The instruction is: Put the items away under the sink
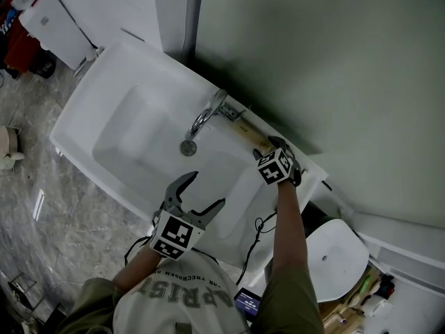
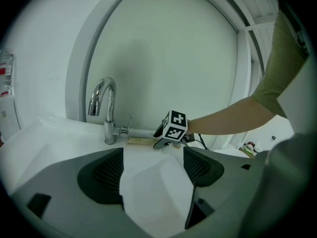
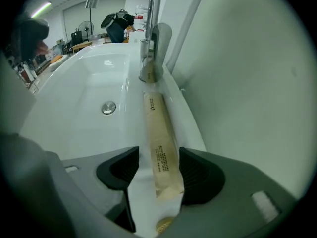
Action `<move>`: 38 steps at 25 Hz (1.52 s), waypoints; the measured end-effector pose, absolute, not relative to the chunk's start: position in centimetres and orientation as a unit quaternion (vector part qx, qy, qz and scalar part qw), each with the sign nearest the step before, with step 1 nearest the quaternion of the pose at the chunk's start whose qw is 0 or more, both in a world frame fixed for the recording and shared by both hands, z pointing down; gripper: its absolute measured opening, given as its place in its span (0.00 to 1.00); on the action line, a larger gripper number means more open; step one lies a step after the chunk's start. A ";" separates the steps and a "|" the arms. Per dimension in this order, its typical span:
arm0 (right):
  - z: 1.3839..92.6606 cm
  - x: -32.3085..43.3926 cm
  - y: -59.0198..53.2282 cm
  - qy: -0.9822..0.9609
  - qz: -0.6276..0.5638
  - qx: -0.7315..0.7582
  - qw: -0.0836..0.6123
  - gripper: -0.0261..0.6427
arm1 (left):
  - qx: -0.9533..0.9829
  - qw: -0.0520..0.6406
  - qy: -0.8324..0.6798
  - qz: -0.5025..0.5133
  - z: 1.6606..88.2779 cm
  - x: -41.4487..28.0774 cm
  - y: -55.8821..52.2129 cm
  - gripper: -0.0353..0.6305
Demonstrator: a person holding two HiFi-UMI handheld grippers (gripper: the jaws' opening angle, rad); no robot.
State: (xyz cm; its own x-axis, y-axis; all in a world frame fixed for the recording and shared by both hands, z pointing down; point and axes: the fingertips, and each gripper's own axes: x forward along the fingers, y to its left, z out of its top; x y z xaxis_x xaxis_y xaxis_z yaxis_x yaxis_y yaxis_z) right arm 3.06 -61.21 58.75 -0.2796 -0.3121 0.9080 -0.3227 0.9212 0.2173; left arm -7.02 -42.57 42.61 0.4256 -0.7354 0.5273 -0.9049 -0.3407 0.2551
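Right now a person is standing over a white sink [image 1: 78, 101] and holding a gripper in each hand. The right gripper [image 3: 156, 175] is reaching to the back ledge, close to the wall. Its jaws are sitting wide apart with a long tan paper packet [image 3: 159, 133] lying between them, and they are not squeezing it. The packet is lying flat along the ledge, with its far end just beside the shiny tap [image 3: 149, 38]. Small dark writing is running down the packet, but it is too tiny to read. The left gripper [image 1: 206, 190] is hanging over the front of the bowl with its jaws wide open, holding nothing. The round drain [image 1: 188, 147] is sitting in the bowl below the tap.
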 end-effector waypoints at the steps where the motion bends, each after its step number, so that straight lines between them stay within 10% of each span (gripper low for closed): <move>1: 58.9 3.0 -61.2 -0.799 0.010 0.192 0.570 0.42 | 0.802 0.263 -0.512 0.162 42.7 -7.1 -42.6 0.59; 19: 58.9 3.5 -60.3 -0.796 0.093 0.171 0.573 0.13 | 0.794 0.266 -0.521 0.166 43.0 -7.7 -42.9 0.60; 38: 54.2 6.6 -55.7 -0.821 0.067 0.226 0.519 0.09 | 0.788 0.242 -0.540 0.171 41.8 -6.9 -38.0 0.59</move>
State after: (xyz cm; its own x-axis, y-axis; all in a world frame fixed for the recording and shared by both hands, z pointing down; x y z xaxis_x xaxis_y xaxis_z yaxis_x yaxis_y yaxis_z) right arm 6.61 -55.73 54.15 -0.3587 -0.3023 0.8832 -0.4415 0.8885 0.1248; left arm -6.89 -38.02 41.78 0.3586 -0.7679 0.5308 -0.9335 -0.2995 0.1973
